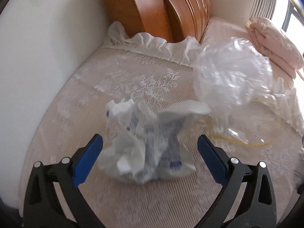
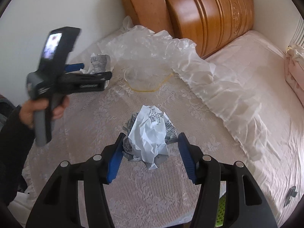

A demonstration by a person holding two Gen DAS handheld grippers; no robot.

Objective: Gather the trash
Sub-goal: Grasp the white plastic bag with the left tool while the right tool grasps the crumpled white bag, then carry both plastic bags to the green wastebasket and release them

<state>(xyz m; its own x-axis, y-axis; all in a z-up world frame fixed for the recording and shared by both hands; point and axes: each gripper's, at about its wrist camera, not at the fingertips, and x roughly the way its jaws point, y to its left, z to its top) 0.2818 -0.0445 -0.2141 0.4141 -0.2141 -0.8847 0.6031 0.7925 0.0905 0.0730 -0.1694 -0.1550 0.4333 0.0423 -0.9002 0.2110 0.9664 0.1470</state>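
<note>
The right tool (image 2: 150, 152) points steeply down at the bed, clenched on a crumpled paper wad (image 2: 150, 134) printed with dark text; its blue pads (image 2: 115, 157) press the wad's sides, the left one plainly, the right one at the paper's edge. The wad sits low over the lace cover (image 2: 133, 190), and whether it rests on it cannot be told.

The left tool (image 1: 150, 152) stands released, its blue pads (image 1: 89, 157) wide apart on either side of a second paper wad (image 1: 148, 144), white with bluish print and blurred. Neither pad touches it. In the right wrist view this tool (image 2: 91, 72) is seen from the side, gripped by a hand (image 2: 40, 112) in a dark sleeve (image 2: 13, 148), with the second wad (image 2: 98, 62) at its tips.

Just beyond the wads lies a clear plastic bag (image 2: 144, 70) with a yellow drawstring (image 2: 150, 90), its mouth toward the tools. A white ruffled trim (image 2: 218, 79) borders the lace cover, and a pink sheet (image 2: 266, 114) spreads to the right. A wooden headboard (image 2: 205, 13) leans in the corner against the pale wall (image 2: 47, 9). A folded pink quilt (image 1: 273, 41) rests at the far right.
</note>
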